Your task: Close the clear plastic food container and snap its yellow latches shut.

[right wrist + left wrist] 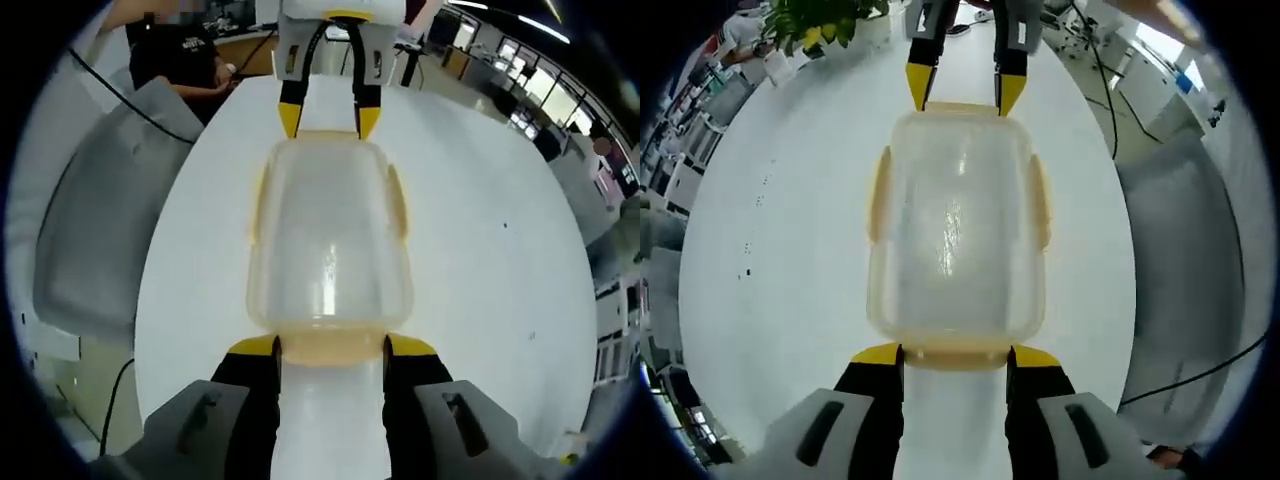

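The clear plastic container [955, 230] stands on the white table with its lid on. Pale yellow latches [878, 195] run along its long sides and ends. My left gripper [956, 355] is open, its yellow-tipped jaws either side of the near end latch [956, 352]. Across the box, my right gripper [964, 90] is open at the far end. In the right gripper view the container [328, 230] lies lengthwise, with my right gripper [332, 348] straddling its near end latch [332, 350] and my left gripper [328, 120] at the opposite end.
The white table [790, 250] is round with its edge close on both sides. A potted plant [815, 20] stands at its far side. A grey covered object [100, 200] sits beside the table, cables [1110, 90] run over the floor, and a person in black [170, 60] is beyond.
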`<action>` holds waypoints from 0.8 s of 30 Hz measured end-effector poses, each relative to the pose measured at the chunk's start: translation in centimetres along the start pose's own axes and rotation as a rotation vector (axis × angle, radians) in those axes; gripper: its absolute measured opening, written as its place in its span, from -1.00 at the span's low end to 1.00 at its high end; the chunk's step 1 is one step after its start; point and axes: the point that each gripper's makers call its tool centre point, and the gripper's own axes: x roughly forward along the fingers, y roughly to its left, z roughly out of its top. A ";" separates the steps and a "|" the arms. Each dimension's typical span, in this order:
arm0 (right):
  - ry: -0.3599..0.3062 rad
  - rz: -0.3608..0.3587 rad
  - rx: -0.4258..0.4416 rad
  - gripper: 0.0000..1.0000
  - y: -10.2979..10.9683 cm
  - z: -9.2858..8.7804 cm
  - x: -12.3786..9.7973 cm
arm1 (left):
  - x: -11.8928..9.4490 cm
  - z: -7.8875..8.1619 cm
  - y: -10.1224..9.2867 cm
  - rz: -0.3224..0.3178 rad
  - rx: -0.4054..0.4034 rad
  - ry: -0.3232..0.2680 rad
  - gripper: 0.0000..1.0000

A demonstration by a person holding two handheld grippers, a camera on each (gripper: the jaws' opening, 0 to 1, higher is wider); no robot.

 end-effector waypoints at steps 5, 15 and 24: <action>0.018 -0.005 0.007 -0.27 -0.2 -1.5 -0.4 | 0.6 1.4 0.3 -0.006 0.007 -0.006 -0.34; 0.054 -0.005 0.030 -0.28 -0.3 -4.5 -0.9 | 2.0 4.1 0.3 -0.024 0.003 -0.038 -0.34; 0.065 -0.010 0.053 -0.28 -0.5 -5.9 -0.5 | 2.9 4.9 0.5 -0.028 0.014 -0.035 -0.34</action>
